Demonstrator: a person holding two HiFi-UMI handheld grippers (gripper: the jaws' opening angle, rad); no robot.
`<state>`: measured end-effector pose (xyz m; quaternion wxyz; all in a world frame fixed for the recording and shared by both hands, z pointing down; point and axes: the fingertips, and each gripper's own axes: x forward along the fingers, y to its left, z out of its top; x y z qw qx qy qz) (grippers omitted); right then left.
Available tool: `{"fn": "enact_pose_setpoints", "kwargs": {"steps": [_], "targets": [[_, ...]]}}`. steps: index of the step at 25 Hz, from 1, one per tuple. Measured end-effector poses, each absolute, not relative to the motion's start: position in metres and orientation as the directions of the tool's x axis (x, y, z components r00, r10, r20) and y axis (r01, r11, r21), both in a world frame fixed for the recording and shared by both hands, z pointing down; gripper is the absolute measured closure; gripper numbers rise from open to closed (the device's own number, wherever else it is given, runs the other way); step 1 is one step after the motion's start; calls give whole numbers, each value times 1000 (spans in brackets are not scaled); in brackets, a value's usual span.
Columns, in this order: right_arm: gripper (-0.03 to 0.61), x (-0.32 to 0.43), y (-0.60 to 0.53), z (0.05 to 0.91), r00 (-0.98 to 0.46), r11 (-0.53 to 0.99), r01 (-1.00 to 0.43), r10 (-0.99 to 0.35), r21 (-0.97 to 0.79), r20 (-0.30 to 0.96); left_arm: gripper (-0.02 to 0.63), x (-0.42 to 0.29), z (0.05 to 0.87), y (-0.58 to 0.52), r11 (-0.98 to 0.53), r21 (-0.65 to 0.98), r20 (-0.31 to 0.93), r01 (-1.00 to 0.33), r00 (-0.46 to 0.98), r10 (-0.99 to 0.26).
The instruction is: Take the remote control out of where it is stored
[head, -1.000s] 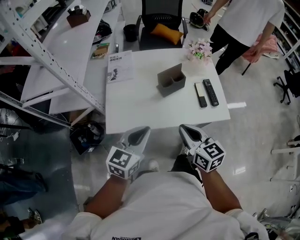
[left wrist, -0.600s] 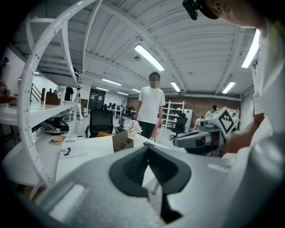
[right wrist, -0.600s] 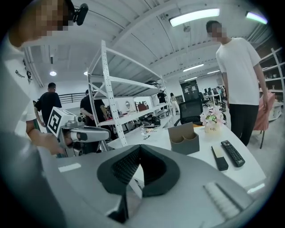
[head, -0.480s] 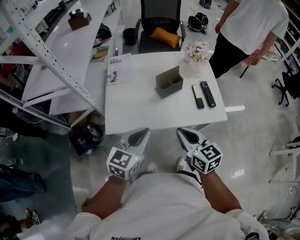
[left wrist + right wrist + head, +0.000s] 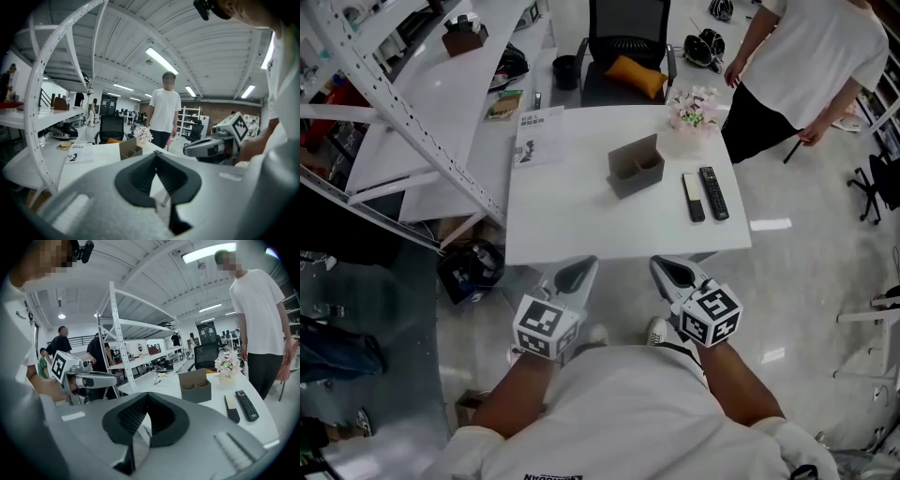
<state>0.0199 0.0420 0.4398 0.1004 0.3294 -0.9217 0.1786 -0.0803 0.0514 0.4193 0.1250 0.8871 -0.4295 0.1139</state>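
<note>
Two remote controls lie side by side on the white table (image 5: 581, 225): a black one (image 5: 713, 192) (image 5: 246, 405) and a slimmer dark one with a pale end (image 5: 692, 197) (image 5: 231, 408). Just left of them stands a grey two-pocket holder (image 5: 636, 164) (image 5: 196, 389) (image 5: 130, 148), and its pockets look empty. My left gripper (image 5: 583, 262) (image 5: 156, 153) and right gripper (image 5: 662, 263) (image 5: 147, 394) hover side by side just short of the table's near edge. Both are shut, hold nothing, and are well away from the remotes.
A pot of pink flowers (image 5: 696, 105) (image 5: 227, 363) stands at the table's far right corner, and a printed sheet (image 5: 539, 134) lies at its far left. A person in a white shirt (image 5: 811, 56) stands to the right. A black chair (image 5: 623, 52) is behind the table; white shelving (image 5: 412, 122) runs along the left.
Both grippers have stayed where they were, shut. The view has shifted slightly, so the table sits a little higher in frame. The person at the back right has stepped closer.
</note>
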Motion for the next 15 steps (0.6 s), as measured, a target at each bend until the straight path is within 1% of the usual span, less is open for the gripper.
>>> {"fn": "enact_pose_setpoints", "kwargs": {"steps": [15], "targets": [[574,20,40,437,-785,745,-614,-545,-259,295,612,-77,416,53,-575,110,311,-811,578,-755]]}}
